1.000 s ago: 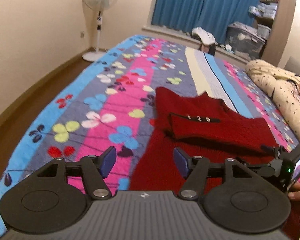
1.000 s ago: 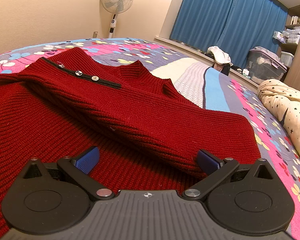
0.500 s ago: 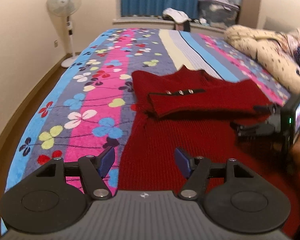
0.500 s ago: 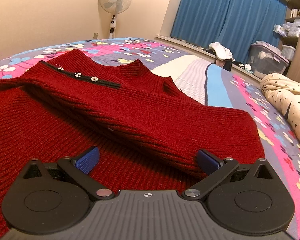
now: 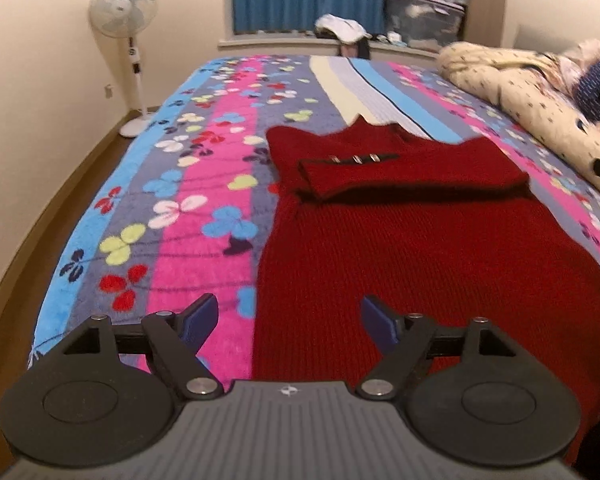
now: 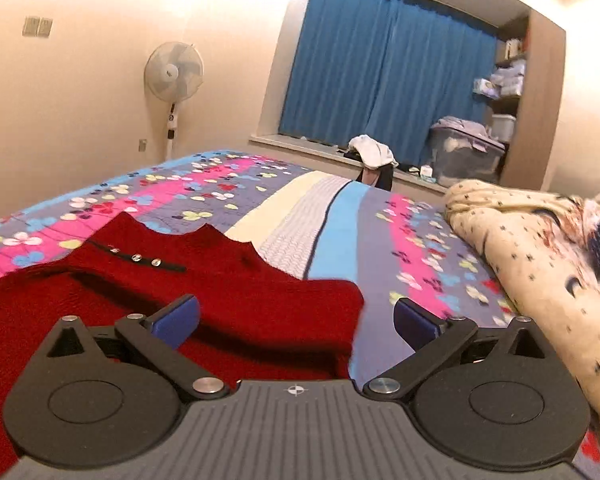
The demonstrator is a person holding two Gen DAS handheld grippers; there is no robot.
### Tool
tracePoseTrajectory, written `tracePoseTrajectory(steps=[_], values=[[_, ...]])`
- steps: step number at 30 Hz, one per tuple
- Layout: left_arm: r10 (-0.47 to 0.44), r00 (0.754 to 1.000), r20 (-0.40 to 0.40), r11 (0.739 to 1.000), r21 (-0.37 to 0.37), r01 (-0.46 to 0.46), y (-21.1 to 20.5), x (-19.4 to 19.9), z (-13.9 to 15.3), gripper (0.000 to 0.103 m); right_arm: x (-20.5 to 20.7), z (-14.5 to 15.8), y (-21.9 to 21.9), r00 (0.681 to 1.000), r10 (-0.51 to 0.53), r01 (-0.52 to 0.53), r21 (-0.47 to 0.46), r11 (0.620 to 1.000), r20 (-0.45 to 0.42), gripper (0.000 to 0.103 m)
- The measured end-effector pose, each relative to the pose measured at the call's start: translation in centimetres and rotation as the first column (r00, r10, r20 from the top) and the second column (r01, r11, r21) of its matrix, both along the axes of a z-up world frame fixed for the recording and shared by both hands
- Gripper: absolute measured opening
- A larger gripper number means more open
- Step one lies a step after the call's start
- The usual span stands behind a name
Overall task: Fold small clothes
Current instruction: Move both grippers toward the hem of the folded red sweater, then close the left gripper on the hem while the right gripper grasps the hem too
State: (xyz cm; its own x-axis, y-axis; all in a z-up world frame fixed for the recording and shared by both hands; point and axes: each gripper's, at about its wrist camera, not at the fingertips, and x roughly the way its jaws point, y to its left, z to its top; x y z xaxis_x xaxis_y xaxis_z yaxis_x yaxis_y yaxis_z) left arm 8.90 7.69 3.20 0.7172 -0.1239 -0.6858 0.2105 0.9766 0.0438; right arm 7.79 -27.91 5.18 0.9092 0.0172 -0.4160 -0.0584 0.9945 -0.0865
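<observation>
While a flowered striped blanket [image 5: 204, 184] covers the bed, a red knit sweater [image 5: 420, 240] lies flat on it, one sleeve folded across the chest. Above the sweater's near left edge, the left gripper [image 5: 288, 316] is spread wide, empty. Over the folded sleeve's right end, the right gripper [image 6: 296, 316] is equally wide, empty.

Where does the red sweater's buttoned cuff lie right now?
In the left wrist view the buttoned cuff lies across the red sweater, on its left near the neckline, just beside the floral bedspread.
</observation>
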Motion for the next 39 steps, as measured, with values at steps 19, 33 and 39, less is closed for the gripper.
tracePoseTrajectory(steps=[19,33,39], values=[[-0.017,0.922,-0.388,0.999,-0.054,-0.004,3.8,-1.7,-5.8,0.057,-7.4,-8.2,-8.1,0.896,-0.129,0.246,0.233,0.941,-0.426,0.047],[-0.072,0.895,-0.441,0.990,-0.139,0.011,4.6,-2.1,-6.5,0.013,-8.1,-12.1,-8.3,0.775,-0.060,0.298,0.279,0.913,-0.630,0.014],[-0.062,0.892,-0.447,0.988,-0.154,-0.008,4.5,-2.3,-6.2,0.015,-8.6,-12.3,-8.7,0.757,-0.032,0.283,0.284,0.916,-0.652,0.014]])
